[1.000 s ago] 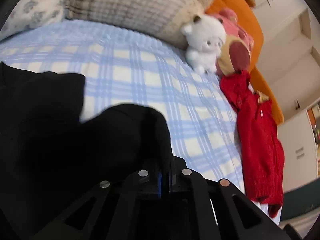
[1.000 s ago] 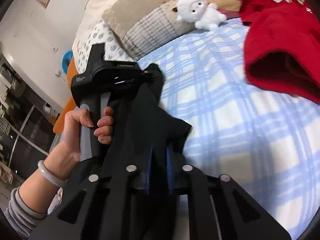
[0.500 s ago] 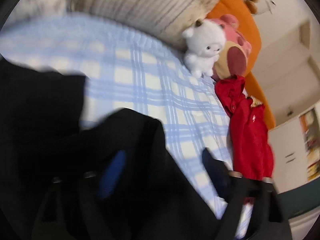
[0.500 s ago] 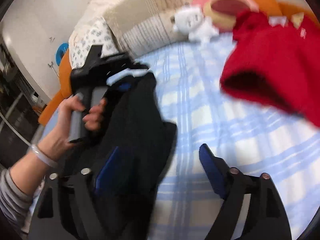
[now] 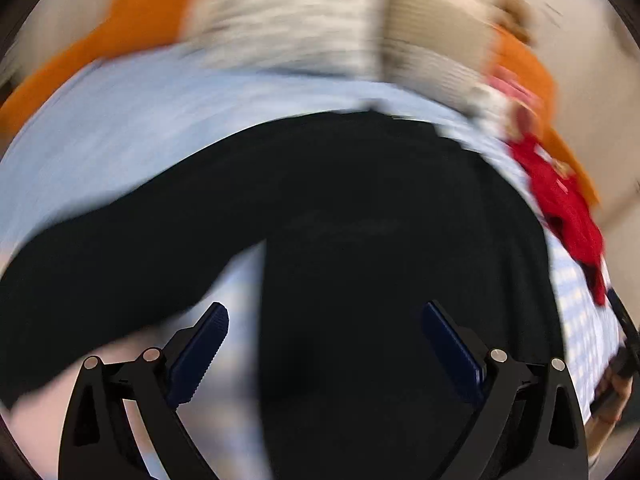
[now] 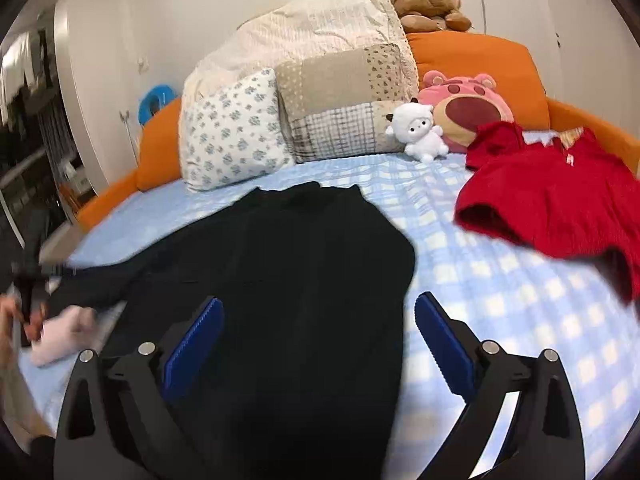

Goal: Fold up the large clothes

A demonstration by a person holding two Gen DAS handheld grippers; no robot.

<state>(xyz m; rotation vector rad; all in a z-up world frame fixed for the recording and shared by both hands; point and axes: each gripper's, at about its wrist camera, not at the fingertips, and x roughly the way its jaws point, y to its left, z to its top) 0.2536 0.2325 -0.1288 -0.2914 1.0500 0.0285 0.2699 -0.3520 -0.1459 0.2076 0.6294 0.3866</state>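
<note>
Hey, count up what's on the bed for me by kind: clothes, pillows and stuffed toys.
Clothes: 2, black garment, red garment
Pillows: 2, floral pillow, patchwork pillow
Stuffed toys: 3, white lamb, pink bear, brown bear
Total: 7

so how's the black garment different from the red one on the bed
The black garment lies spread mid-bed with a sleeve stretched to the left; the red garment sits off to the right, bunched near the plush toys. The black one looks smooth and plain; the red one looks knitted and has a small tag at its neck. Both rest on the checked sheet, and neither is folded yet.
</note>
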